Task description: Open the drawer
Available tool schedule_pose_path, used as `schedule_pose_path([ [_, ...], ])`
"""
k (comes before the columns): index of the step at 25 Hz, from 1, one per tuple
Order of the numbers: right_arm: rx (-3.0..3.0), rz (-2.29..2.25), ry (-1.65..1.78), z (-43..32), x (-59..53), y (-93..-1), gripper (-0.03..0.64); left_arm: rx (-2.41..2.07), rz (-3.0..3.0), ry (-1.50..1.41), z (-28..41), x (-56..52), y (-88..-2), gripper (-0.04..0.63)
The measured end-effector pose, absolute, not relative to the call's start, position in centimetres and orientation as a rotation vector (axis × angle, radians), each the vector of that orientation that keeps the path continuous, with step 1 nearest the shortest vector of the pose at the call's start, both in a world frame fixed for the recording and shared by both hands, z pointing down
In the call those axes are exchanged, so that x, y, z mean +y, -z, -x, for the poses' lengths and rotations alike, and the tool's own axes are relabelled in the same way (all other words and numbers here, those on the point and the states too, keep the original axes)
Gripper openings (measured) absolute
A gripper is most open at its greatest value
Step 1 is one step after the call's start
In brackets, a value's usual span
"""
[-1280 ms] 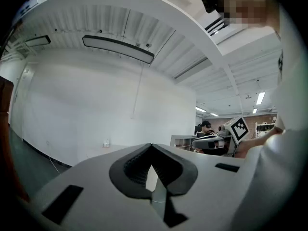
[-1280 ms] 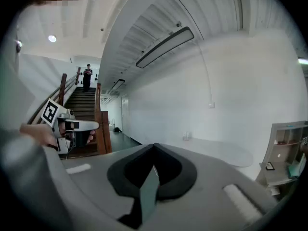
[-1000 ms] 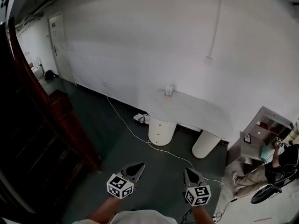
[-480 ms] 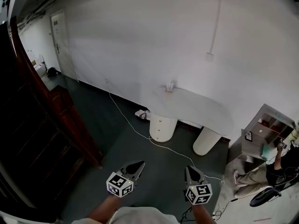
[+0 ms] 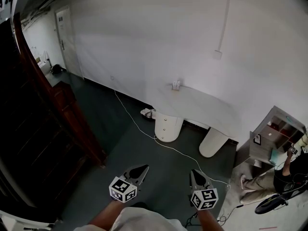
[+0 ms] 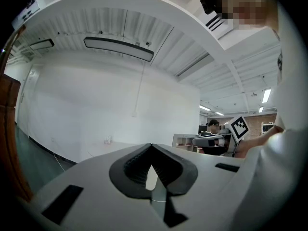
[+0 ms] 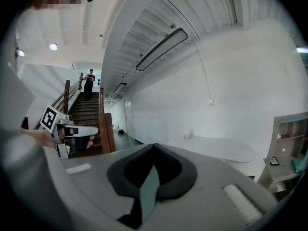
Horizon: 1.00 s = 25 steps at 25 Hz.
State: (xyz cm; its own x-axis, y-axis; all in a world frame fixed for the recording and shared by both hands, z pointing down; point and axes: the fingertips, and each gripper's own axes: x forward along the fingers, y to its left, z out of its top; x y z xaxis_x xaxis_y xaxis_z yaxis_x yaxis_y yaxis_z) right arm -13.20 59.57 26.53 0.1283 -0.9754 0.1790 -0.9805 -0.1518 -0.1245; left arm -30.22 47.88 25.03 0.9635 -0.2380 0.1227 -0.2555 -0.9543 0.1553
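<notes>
A white table [image 5: 202, 107] stands against the far wall on two round pedestals. The left pedestal [image 5: 168, 127] shows two small knobs, one above the other, like drawer fronts. My left gripper [image 5: 144, 168] and my right gripper [image 5: 192, 173] hover side by side over the dark floor, well short of the table. Both are shut with nothing between the jaws. The left gripper view shows its jaws [image 6: 151, 146] meeting at the tip, with the table [image 6: 103, 148] far beyond. The right gripper view shows the same for its own jaws [image 7: 154, 146].
A dark wooden staircase and banister [image 5: 72, 124] fill the left side. A white cable [image 5: 144, 136] trails across the floor toward the table. A grey shelf unit [image 5: 272, 134] and a seated person [image 5: 288, 170] are at the right. A door [image 5: 65, 37] is at the far left.
The whole view has shifted a little: the table and wall now sit slightly higher and further right in the picture. Both grippers keep their places in front of the body and stay shut.
</notes>
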Motion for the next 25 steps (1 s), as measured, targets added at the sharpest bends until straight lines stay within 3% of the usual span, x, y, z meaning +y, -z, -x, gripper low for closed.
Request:
schedule_pose_path([
  [10, -2.019, -2.337, -0.356, 12.0, 56.9, -27.4, 0.011, -0.356, -2.951, -0.149, 28.5, 45.5, -25.6, 0.002],
  [25, -1.962, -2.355, -0.363, 7.8, 44.9, -28.7, 0.011, -0.277, -2.945, -0.190, 23.2, 32.8, -27.8, 0.002],
])
